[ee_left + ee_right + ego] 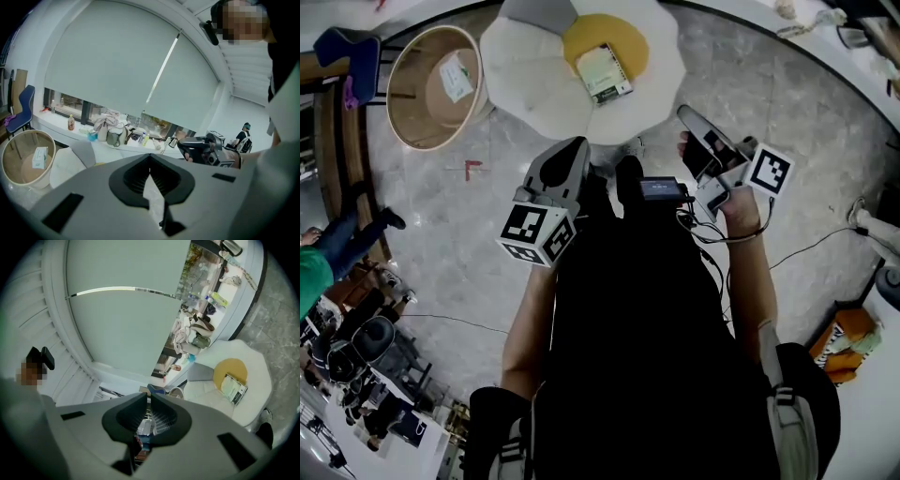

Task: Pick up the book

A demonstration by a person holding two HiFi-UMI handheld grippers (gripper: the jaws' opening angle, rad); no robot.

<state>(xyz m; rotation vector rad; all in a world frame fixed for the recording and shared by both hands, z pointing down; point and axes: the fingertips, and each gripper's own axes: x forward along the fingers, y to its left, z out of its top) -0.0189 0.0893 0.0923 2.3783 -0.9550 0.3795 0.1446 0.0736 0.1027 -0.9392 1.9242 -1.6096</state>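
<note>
**While both claws are closed up, the book's sitting on the cushion**

Since it's the closest thing to the camera, starting with the person in black. In the head view they hold the left claw (577,143) at centre frame and the right claw (682,112) right of centre. Each claw's own view shows its jaws pressed together with nothing between them, left (150,157) and right (149,397).

Just past the claw tips, at top centre, the book (603,72) lies flat on the yellow middle of a white flower-shaped cushion (525,56) on the marble floor (825,141), apart from both claws. The right gripper view has the book (233,388) at right.

Upper left, beside the cushion, a round basket (412,94) holds a small packet (457,77).
</note>
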